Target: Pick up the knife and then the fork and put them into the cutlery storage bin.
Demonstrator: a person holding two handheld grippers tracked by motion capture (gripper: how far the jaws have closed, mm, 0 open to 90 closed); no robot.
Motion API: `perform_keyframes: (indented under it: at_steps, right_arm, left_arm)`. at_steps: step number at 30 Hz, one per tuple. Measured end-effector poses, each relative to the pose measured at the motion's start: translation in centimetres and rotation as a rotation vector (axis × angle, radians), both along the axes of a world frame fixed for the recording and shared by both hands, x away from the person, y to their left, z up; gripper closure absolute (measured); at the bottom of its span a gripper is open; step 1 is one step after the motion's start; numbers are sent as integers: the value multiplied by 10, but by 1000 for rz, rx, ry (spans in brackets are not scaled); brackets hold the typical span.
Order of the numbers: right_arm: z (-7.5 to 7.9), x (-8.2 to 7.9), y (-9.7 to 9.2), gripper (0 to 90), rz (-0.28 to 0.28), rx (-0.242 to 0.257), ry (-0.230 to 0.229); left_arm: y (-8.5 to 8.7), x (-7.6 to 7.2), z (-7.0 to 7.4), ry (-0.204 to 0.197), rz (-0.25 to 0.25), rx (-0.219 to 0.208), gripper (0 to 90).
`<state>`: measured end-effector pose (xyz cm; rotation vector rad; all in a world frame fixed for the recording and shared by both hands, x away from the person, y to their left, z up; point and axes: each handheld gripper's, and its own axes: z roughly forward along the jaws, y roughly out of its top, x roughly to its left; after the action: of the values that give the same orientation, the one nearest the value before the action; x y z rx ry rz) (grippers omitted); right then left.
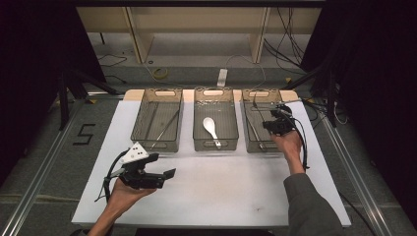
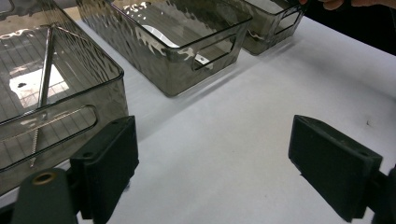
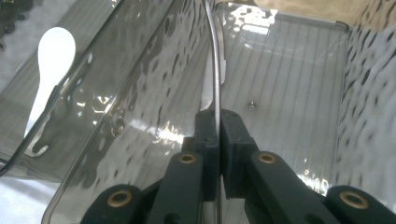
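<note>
- White tabletop (image 1: 221, 191) under dim light, dark curtains on both sides, a pale shelf frame behind; three smoky, rippled clear-plastic bins stand in a row at the far edge.
- My right gripper (image 3: 214, 116) reaches into the right-hand bin (image 1: 255, 142); its jaws are clenched on a thin, shiny metal utensil handle (image 3: 215, 60), which rises from between the pads along the bin's left wall.
- I judge that handle stiff, light and slick: polished metal in flat pads could twist or slide, so the hold belongs on the narrow shank, square across it, as it sits now. Its working end is blurred against the bin floor; I cannot tell what kind of utensil it is.
- My left gripper (image 2: 212, 158) hovers low over bare table, jaws released wide with nothing between them, just before the left bin (image 1: 157, 140).
- That left bin holds long thin metal sticks (image 1: 164, 129); the middle bin (image 1: 215, 142) holds a white ceramic-looking soup spoon (image 1: 211, 129), likely brittle.
- Only one mark is readable: a black "5" (image 1: 85, 133) taped on the grey floor left of the table. No brand shows.
</note>
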<state>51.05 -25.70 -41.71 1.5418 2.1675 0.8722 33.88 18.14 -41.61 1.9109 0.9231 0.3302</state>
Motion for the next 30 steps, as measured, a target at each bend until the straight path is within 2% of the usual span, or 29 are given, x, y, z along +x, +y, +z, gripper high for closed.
perform_keyframes:
  at_steps: [12, 13, 15, 18, 25, 30]
  right_arm:
    - [-4, 1, 1, 864, -11, 6, 32]
    - [-4, 1, 1, 842, -11, 8, 36]
    - [-3, 2, 0, 704, -8, 30, 38]
    - [1, 1, 0, 600, -6, 50, 27]
    - [10, -7, 2, 475, 29, 82, -3]
    - [21, -22, 6, 408, 84, 129, -57]
  left_arm:
    - [1, 0, 0, 4, 2, 4, 153]
    - [1, 0, 0, 4, 1, 4, 153]
    - [1, 0, 0, 4, 1, 4, 153]
    - [1, 0, 0, 5, 3, 4, 153]
    - [2, 0, 0, 7, 4, -14, 153]
    - [3, 0, 1, 7, 10, -28, 153]
